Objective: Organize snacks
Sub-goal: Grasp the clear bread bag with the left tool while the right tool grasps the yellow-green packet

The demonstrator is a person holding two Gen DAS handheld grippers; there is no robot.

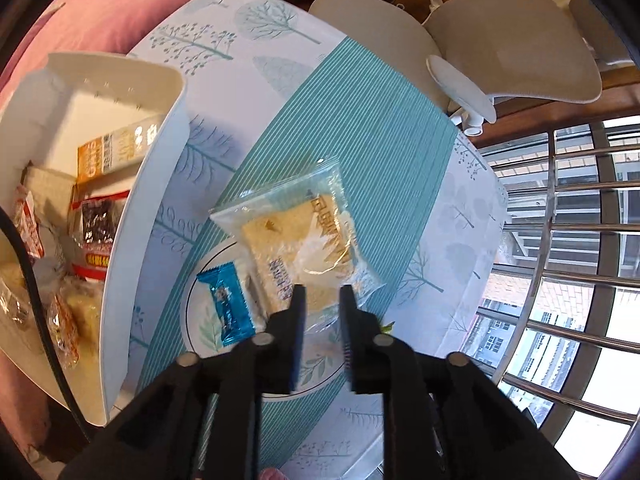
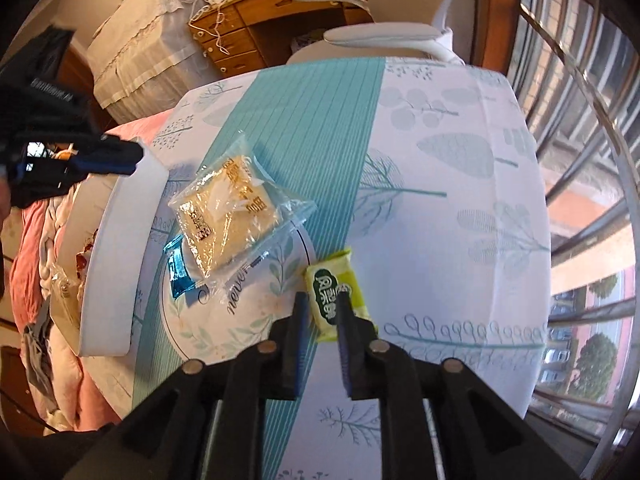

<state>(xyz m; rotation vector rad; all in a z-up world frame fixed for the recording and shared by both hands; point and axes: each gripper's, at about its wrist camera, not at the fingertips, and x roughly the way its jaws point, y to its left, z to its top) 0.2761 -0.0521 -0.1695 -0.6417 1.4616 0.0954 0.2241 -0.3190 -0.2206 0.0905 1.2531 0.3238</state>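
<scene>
Two black two-finger grippers hang over a table covered in a white and teal tree-print cloth.

In the left wrist view the left gripper has its jaws a narrow gap apart. Nothing is pinched between them. Behind the tips, toward 12 o'clock, lies a clear plastic packet of pale crumbly cake, partly on a round white plate with a leaf pattern and dark rim line. Whether the tips touch the packet's near edge cannot be told. A small shiny blue foil packet lies on the plate at about 9 o'clock of the tips. At far 9 o'clock stands a white plastic basket, holding several snack packs whose print is too blurred to read; its near corner is cut off by the gripper body.

In the right wrist view the right gripper also shows a narrow gap, with a small yellow-green wrapped snack lying between the fingertips at the plate's 3 o'clock edge. The right finger overlaps the wrapper; whether the pads press on it is hard to make out. The blue packet is mostly hidden beneath the clear one here. The left gripper's fingers show at 10 o'clock, over the basket rim, dark and blurred.
</scene>
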